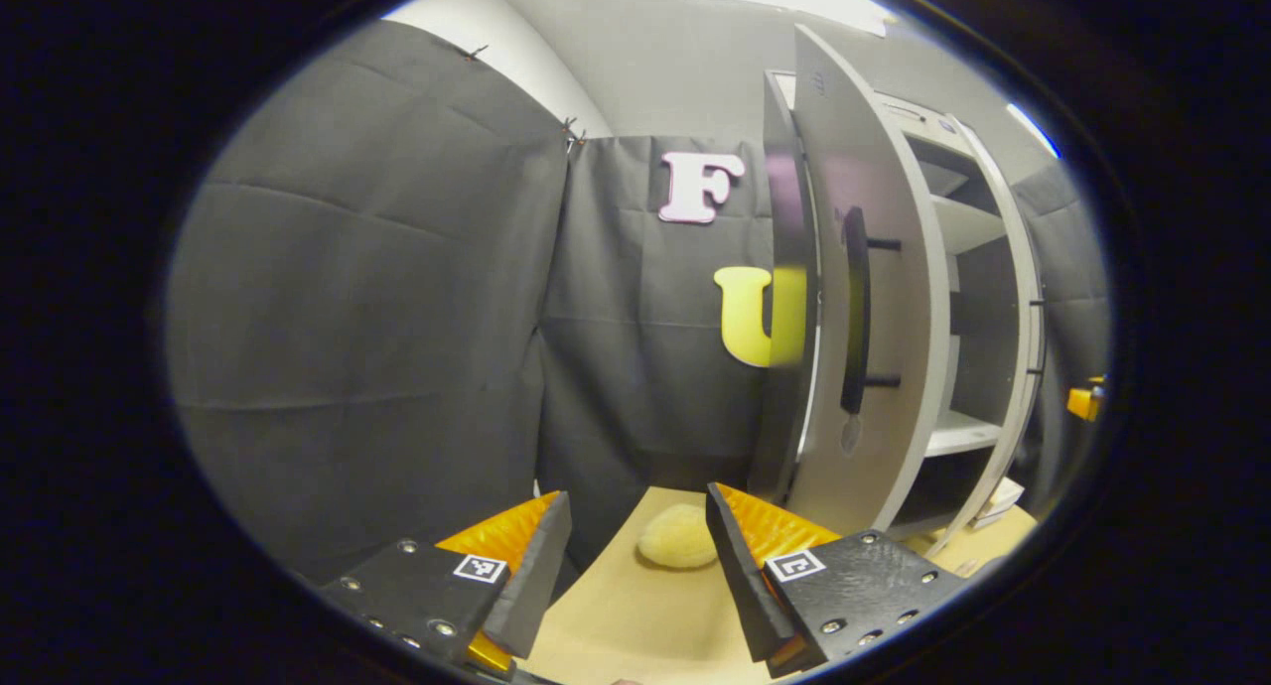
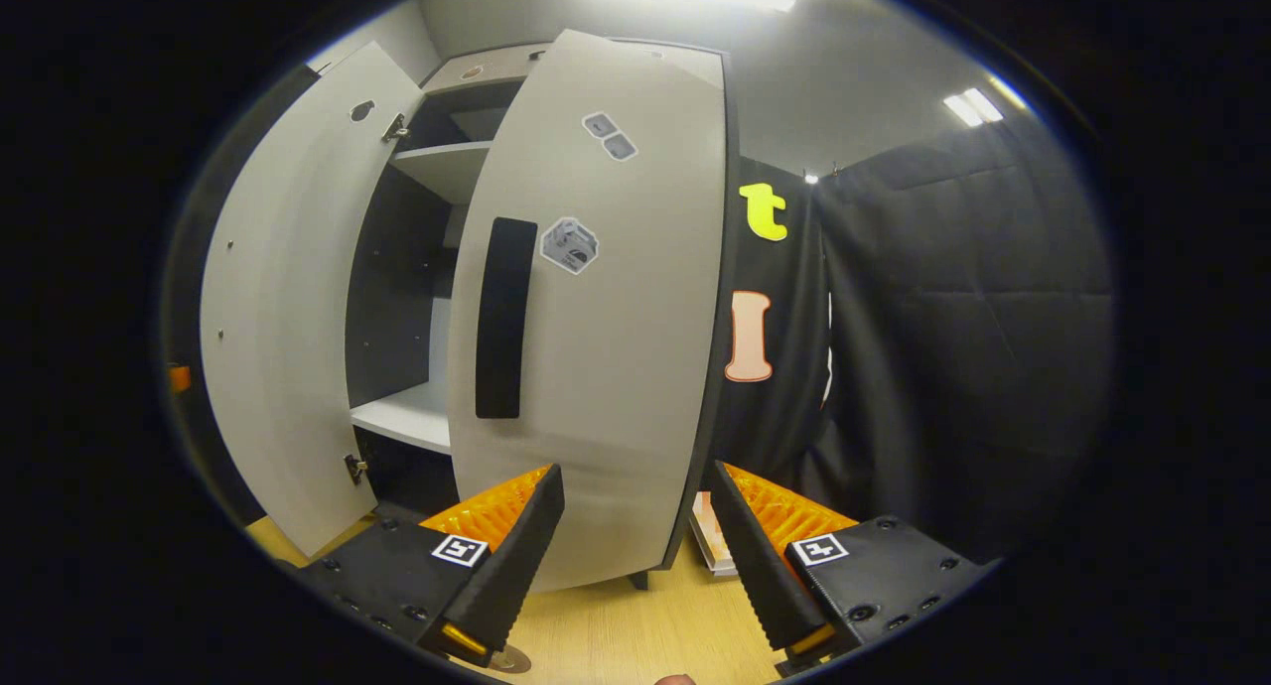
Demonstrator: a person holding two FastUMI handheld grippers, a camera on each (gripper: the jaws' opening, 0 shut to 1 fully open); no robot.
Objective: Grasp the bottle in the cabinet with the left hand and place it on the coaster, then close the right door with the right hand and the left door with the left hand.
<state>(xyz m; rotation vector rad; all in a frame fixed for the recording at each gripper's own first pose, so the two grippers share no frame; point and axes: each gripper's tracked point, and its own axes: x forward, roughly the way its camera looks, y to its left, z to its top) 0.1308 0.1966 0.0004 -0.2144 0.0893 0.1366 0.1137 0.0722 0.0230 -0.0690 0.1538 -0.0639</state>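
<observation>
Both tools, left [image 1: 635, 556] and right [image 2: 635, 546], gape empty near the half-open door edges [image 2: 710, 367].

The left gripper [image 1: 635, 556] holds its two fingers spread apart with nothing between them, low over a light wooden tabletop [image 1: 635, 625]. A pale yellow, round, fuzzy coaster [image 1: 675, 538] lies on the table just beyond the fingertips. To the right stands a tall light-grey cabinet [image 1: 978, 298], its near door [image 1: 874, 298] with a long black handle [image 1: 854, 313] swung open, white shelves showing inside.
</observation>
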